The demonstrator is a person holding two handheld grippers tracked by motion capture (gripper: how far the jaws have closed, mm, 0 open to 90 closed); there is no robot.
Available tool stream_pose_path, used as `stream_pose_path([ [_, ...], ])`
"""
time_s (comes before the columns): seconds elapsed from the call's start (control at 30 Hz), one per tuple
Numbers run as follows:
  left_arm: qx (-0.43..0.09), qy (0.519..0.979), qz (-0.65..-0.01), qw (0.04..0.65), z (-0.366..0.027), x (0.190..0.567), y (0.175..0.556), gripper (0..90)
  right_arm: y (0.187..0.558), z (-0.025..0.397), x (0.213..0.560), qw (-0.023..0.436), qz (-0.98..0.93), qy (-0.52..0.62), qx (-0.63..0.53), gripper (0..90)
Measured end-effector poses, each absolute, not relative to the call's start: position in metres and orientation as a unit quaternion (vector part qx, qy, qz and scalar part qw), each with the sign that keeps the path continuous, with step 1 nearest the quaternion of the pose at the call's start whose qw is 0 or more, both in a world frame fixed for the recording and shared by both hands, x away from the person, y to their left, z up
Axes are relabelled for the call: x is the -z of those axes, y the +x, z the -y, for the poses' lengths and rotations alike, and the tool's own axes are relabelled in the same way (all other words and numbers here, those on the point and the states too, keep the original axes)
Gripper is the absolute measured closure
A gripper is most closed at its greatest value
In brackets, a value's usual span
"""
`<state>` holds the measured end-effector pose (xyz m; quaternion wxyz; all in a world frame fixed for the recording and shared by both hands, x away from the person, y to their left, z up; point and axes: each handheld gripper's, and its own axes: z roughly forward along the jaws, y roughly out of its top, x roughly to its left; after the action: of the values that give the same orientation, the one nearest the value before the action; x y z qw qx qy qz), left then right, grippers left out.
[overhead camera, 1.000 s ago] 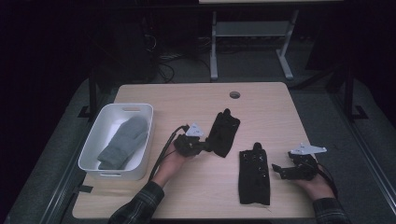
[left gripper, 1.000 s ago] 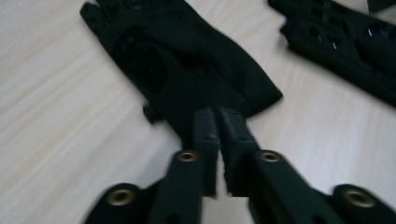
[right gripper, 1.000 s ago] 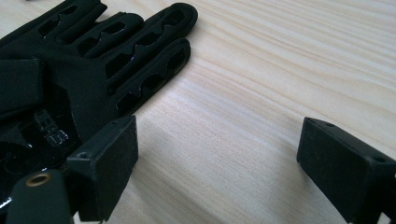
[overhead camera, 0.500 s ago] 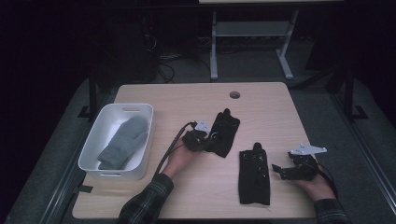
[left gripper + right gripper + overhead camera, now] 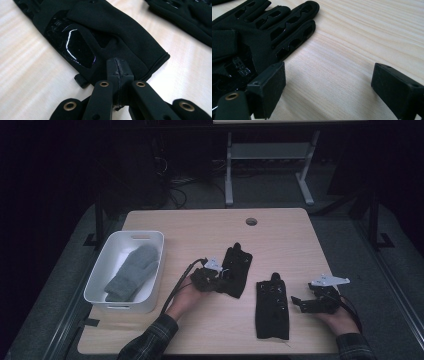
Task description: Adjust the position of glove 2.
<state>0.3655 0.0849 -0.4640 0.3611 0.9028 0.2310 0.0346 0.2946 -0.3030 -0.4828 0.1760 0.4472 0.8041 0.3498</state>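
Left gripper [image 5: 216, 279] fingers clenched together on cuff edge of black glove [image 5: 236, 270], mid-desk [image 5: 200, 225]. Second black glove [image 5: 272, 305] lies flat just right of it. Right gripper [image 5: 300, 302] fingers spread apart, grasping nothing, just beside second glove. Grey mitten [image 5: 132, 272] in white bin [image 5: 97, 280] at desk's left.

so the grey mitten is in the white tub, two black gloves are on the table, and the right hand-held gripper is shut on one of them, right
Not quite: it is the left hand-held gripper that is shut on a black glove, as the left gripper view shows. The right hand-held gripper is open beside the other black glove. The grey mitten does lie in the white tub.
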Motion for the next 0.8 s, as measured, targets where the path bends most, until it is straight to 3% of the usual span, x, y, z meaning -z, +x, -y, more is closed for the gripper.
stream_pose_path([
  [0.8, 0.031, 0.912, -0.205, 0.354, -0.121, 0.461, 0.298, 89.4, 0.294, 0.302, 0.483, 0.173, -0.807, 0.444, -0.348, 10.4],
])
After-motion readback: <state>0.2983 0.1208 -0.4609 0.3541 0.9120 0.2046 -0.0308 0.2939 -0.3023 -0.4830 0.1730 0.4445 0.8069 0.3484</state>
